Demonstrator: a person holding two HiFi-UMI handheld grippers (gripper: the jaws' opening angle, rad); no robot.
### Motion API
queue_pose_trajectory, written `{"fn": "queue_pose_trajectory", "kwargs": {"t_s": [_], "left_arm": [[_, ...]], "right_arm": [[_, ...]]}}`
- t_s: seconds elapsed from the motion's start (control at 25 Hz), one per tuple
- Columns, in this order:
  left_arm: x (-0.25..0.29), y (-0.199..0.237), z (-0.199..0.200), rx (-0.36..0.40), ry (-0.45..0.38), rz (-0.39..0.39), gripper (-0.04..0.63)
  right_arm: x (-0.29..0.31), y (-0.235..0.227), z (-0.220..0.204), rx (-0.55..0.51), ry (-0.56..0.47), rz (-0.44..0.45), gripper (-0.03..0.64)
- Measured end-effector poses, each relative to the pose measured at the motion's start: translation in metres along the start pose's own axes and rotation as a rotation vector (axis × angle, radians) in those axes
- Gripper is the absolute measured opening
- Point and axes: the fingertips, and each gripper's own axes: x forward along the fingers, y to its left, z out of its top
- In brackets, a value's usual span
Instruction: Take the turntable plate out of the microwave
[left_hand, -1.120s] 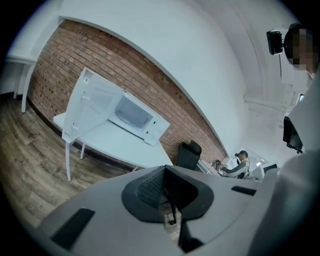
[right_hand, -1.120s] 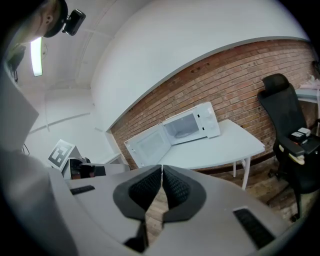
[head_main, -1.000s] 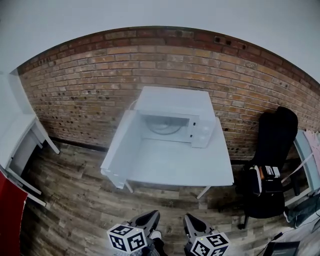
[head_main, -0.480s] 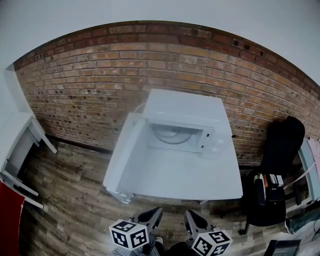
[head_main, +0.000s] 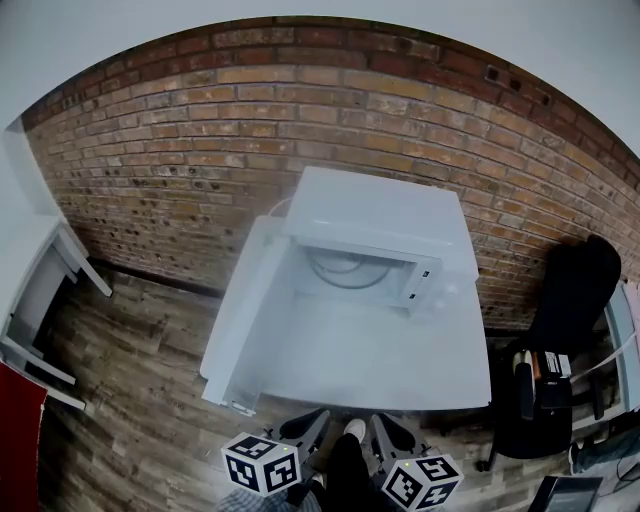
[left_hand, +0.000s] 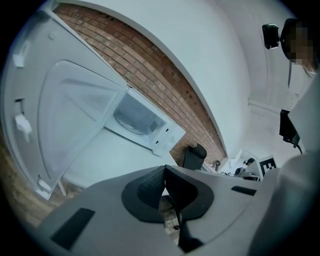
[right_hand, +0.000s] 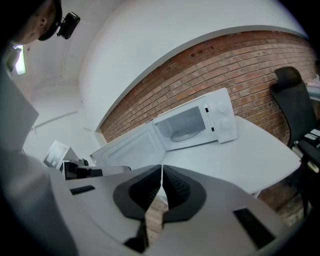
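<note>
The microwave (head_main: 380, 215) sits mid-frame, door (head_main: 248, 310) wide open, turntable plate (head_main: 338, 266) inside. At the bottom edge, the left gripper (head_main: 310, 424) and right gripper (head_main: 388, 434) have their jaws together, holding nothing.

turntable plate (head_main: 343, 264) inside microwave (head_main: 385, 225) on table (head_main: 400, 360)

No word, brand or number can be read anywhere. The only signs are black-and-white square markers of blocky pattern, without letters or digits. They stand on the white left-hand cube (head_main: 262, 465) behind the jaws of the left gripper (head_main: 316, 418), and on the white right-hand cube (head_main: 420, 482) behind the jaws of the right gripper (head_main: 380, 426). Well ahead of both pairs of jaws, the pale control panel (head_main: 428, 288) of the white box-shaped microwave (head_main: 380, 215) bears a few dark marks, too small to read.
</note>
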Motion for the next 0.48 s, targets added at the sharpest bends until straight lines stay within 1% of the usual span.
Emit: {"fn": "queue_pose_trajectory", "kwargs": {"t_s": [0.16,0.28,0.48], "left_arm": [[0.031,0.009,0.019,0.005,0.000,0.016,0.009],[0.058,0.021,0.037,0.009,-0.005,0.043,0.009],[0.104,0.042,0.066,-0.022,-0.022,0.107,0.009]], "right_arm": [[0.027,-0.023,0.020,-0.006,0.002,0.013,0.020],[0.052,-0.042,0.038,-0.007,0.011,0.030,0.020],[0.094,-0.076,0.068,-0.005,0.053,0.062,0.020]]}}
